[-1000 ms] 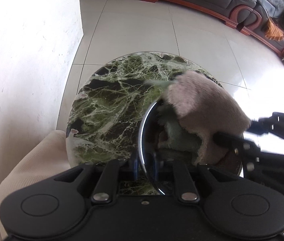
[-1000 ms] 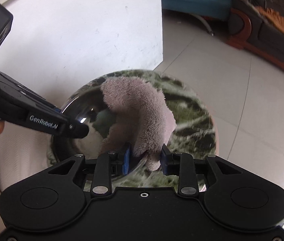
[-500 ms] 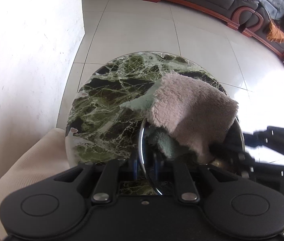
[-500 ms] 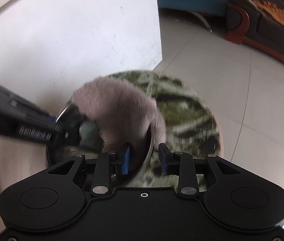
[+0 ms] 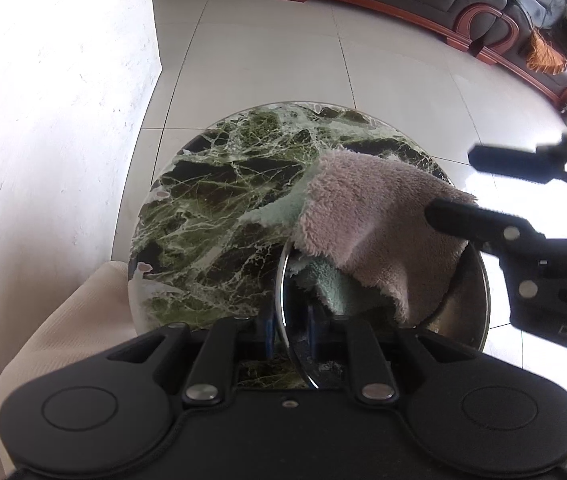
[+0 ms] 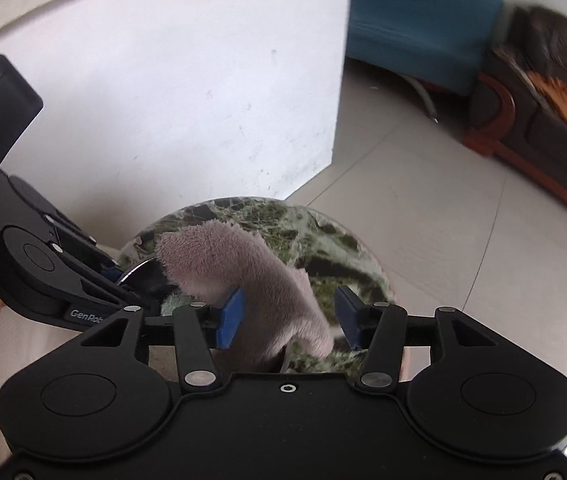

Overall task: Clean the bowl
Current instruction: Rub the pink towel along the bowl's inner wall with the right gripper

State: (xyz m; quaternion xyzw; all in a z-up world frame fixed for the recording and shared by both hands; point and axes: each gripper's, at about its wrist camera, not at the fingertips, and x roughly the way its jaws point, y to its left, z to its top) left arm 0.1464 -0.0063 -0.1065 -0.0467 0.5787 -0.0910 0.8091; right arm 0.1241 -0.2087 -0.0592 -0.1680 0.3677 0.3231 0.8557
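L gripper nipped tight on rim of shiny round steel bowl, steadying it on round green marble tabletop | R gripper jaws just been widening, apart, letting go fluffy pink-grey cloth draped over bowl's far rim, still between pads, prob. wipe done

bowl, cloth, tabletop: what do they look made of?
Bowl: looks like polished metal, probably stainless steel; thin bright rim and mirror-like reflections inside.
Cloth: soft fleece or microfibre, matte; fuzzy pile, pinkish on one side, pale green on the other.
Tabletop: green marble or a marble-look slab, glossy; white veins, sheen near its edge. Real stone or not can't be told.
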